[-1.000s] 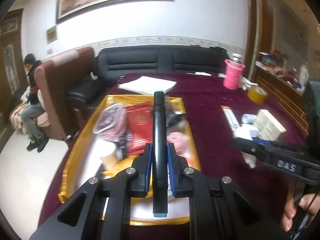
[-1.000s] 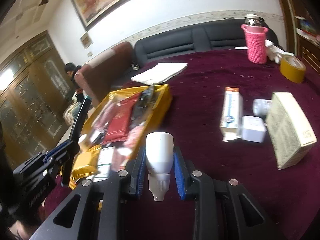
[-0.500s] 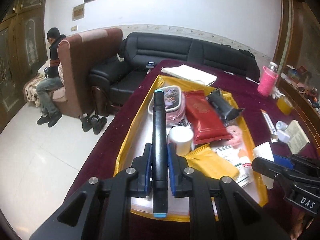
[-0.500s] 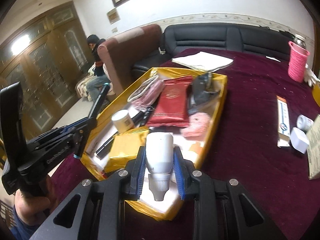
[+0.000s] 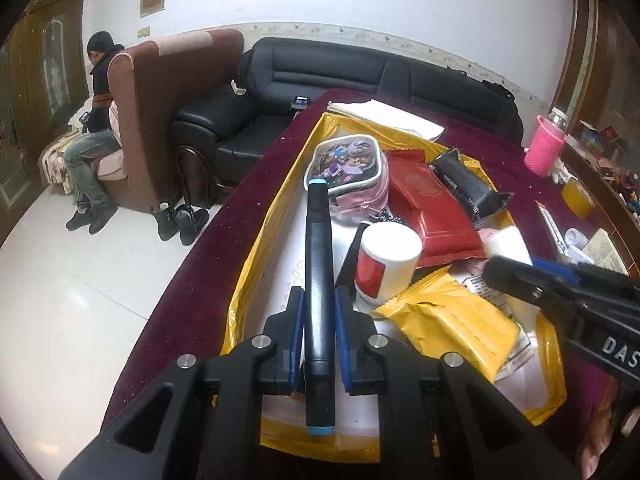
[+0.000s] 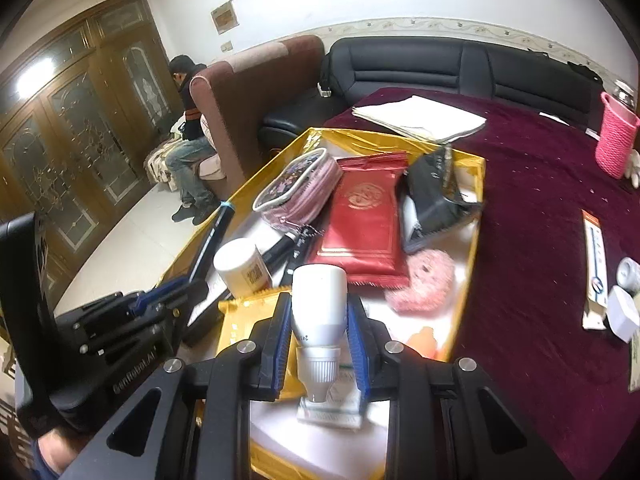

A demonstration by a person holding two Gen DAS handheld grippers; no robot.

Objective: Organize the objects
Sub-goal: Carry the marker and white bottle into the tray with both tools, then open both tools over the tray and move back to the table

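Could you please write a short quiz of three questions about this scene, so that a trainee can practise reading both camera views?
1. True or false: the left gripper is shut on a long black pen-shaped device with blue ends.
2. What does the right gripper hold? A. a white plastic bottle with a ribbed neck B. a pink knitted cup C. a roll of tape
3. Fill in: the flat red foil packet lies inside the shallow ____-coloured tray.

Key: 1 true; 2 A; 3 gold.
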